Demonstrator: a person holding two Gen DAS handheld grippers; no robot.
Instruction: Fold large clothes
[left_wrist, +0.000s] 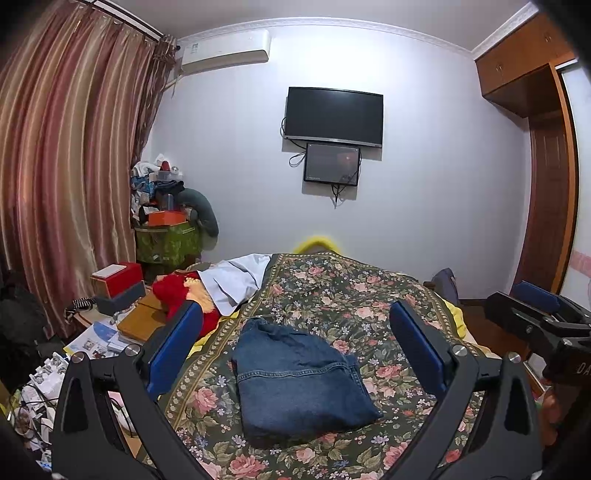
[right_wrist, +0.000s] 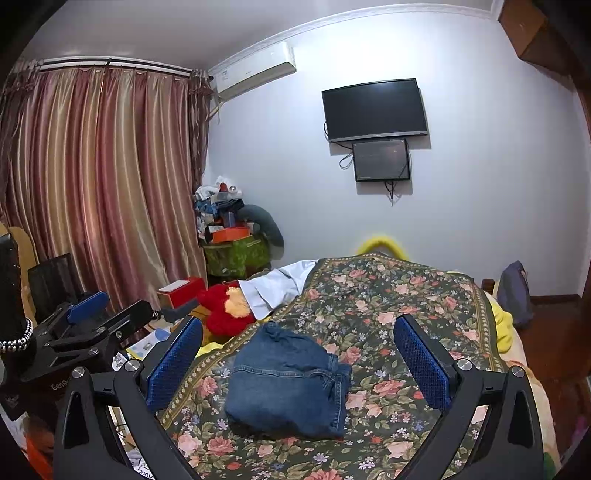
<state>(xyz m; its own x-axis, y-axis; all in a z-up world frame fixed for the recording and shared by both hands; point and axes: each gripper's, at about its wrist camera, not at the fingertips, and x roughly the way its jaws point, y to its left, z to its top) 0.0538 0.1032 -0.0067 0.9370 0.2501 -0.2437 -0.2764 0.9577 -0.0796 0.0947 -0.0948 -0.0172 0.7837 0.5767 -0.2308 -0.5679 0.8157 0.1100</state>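
Note:
A pair of blue jeans (left_wrist: 299, 384) lies folded into a compact bundle on the floral bedspread (left_wrist: 354, 295); it also shows in the right wrist view (right_wrist: 288, 384). My left gripper (left_wrist: 295, 343) is open and empty, held above the near side of the jeans, its blue pads (left_wrist: 173, 350) wide apart. My right gripper (right_wrist: 295, 347) is open and empty, also above the jeans. The right gripper shows at the right edge of the left wrist view (left_wrist: 535, 314); the left gripper shows at the left of the right wrist view (right_wrist: 88, 317).
A white garment (left_wrist: 236, 280) and a red plush toy (left_wrist: 177, 295) lie at the bed's far left. A cluttered side table (left_wrist: 122, 295) and piled boxes (left_wrist: 166, 221) stand left of the bed by the curtains (left_wrist: 66, 166). A wardrobe (left_wrist: 546, 166) stands at the right.

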